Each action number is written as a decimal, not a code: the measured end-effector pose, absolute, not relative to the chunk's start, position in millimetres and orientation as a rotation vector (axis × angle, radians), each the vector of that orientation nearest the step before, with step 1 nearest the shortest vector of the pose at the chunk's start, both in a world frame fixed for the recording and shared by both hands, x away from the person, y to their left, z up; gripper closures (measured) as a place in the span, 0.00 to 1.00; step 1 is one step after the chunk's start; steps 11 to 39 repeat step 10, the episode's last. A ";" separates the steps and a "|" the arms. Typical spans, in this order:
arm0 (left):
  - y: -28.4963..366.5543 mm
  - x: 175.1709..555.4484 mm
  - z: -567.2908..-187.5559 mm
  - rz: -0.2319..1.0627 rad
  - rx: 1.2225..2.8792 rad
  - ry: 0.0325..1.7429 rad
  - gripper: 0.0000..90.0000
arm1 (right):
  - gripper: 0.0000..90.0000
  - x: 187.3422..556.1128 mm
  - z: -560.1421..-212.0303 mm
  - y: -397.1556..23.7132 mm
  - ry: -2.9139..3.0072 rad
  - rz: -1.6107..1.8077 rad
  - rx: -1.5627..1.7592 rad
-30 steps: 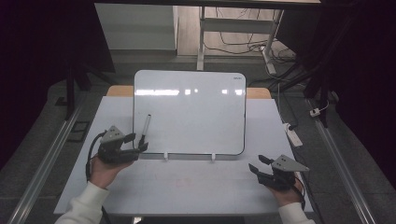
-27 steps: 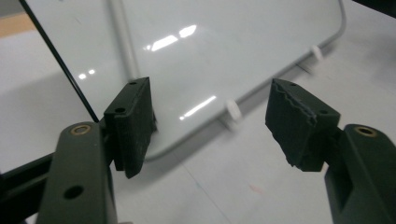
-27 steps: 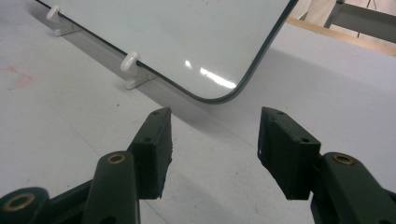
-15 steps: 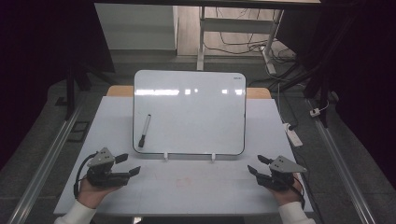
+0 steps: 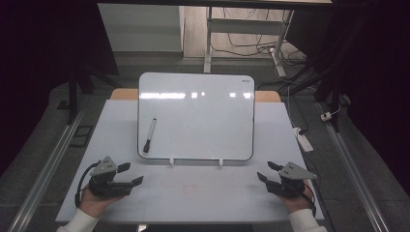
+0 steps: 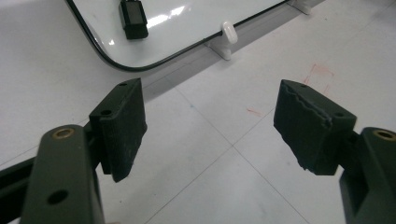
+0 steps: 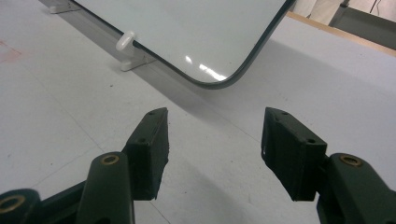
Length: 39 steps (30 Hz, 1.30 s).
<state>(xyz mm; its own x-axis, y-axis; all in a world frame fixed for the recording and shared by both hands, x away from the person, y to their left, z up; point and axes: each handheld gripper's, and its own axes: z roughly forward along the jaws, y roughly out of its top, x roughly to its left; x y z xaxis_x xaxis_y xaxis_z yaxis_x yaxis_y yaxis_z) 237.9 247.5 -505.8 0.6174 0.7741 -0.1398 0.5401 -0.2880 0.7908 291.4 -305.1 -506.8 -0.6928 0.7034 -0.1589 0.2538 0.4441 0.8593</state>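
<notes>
A white whiteboard (image 5: 203, 116) leans on two small white clips at the middle of the table. A black-capped marker (image 5: 149, 135) lies on its lower left part, free of both grippers. My left gripper (image 5: 131, 174) rests near the table's front left, below the board's corner. Its jaws have just been opening and stand wide with nothing between them. In the left gripper view (image 6: 210, 107) the marker's black end (image 6: 133, 16) and the board's rounded corner (image 6: 140, 65) lie ahead. My right gripper (image 5: 264, 170) sits at the front right, open and empty (image 7: 215, 126); its jaws have just opened a little, facing the board's other corner (image 7: 219, 81).
White clips (image 5: 171, 162) (image 5: 221, 163) hold the board's lower edge. Faint red marks (image 5: 188, 187) stain the white table (image 5: 203, 203) between my hands. A white power strip (image 5: 303, 140) lies off the table's right side, and metal rails run along both sides.
The left gripper was at the marker on the board; it has drawn back and down to the table's front left, leaving the marker lying on the board. The right hand has kept still.
</notes>
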 end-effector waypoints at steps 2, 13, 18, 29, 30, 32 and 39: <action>247.5 238.0 -505.8 0.342 1.973 1.038 0.29 | 0.46 291.5 -506.9 -305.0 2.197 1.185 0.802; 247.1 237.8 -505.8 0.346 1.975 1.032 0.28 | 0.45 290.6 -505.4 -304.4 2.191 1.189 0.798; 247.1 237.8 -505.8 0.346 1.975 1.032 0.28 | 0.45 290.6 -505.4 -304.4 2.191 1.189 0.798; 247.1 237.8 -505.8 0.346 1.975 1.032 0.28 | 0.45 290.6 -505.4 -304.4 2.191 1.189 0.798; 247.1 237.8 -505.8 0.346 1.975 1.032 0.28 | 0.45 290.6 -505.4 -304.4 2.191 1.189 0.798; 247.1 237.8 -505.8 0.346 1.975 1.032 0.28 | 0.45 290.6 -505.4 -304.4 2.191 1.189 0.798; 247.1 237.8 -505.8 0.346 1.975 1.032 0.28 | 0.45 290.6 -505.4 -304.4 2.191 1.189 0.798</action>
